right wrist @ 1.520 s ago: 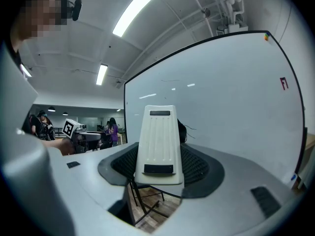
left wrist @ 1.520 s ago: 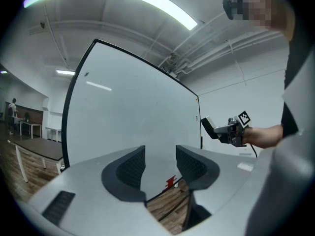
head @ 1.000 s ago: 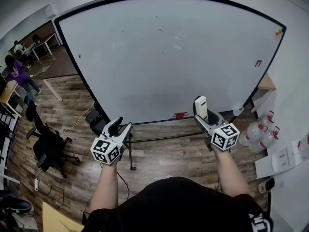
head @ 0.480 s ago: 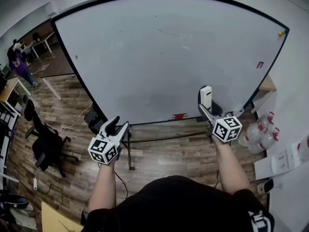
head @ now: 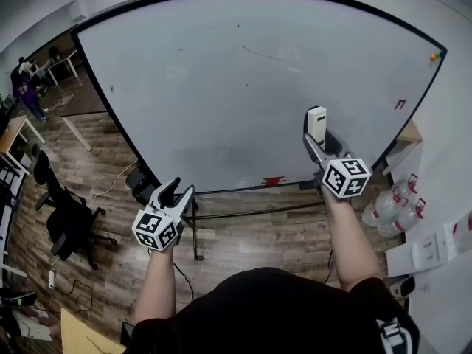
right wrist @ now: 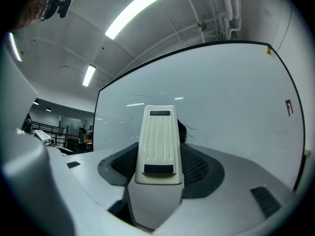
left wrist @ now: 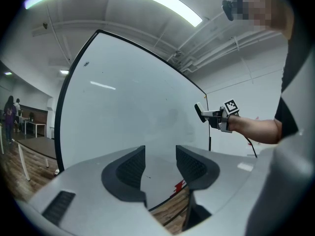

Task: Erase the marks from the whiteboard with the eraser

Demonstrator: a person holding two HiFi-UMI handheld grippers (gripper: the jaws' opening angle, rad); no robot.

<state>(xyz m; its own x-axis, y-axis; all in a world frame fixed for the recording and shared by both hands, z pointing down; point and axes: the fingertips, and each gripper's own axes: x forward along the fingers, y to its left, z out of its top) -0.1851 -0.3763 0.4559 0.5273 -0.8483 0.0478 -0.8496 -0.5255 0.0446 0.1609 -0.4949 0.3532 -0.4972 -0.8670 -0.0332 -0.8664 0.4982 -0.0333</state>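
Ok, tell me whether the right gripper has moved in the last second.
Yes: the right gripper, holding the eraser, rose up the whiteboard, away from the red mark.

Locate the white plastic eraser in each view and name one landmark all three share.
Head view: white plastic eraser right of centre, held by the right gripper.
Left gripper view: small, right of centre, at mid-height.
Right gripper view: centre foreground, clamped between the jaws.
Shared landmark: the black-framed whiteboard.

Right gripper clamps a white eraser at frame centre, ribbed back facing camera. Whiteboard fills the background; a small red mark sits at right.
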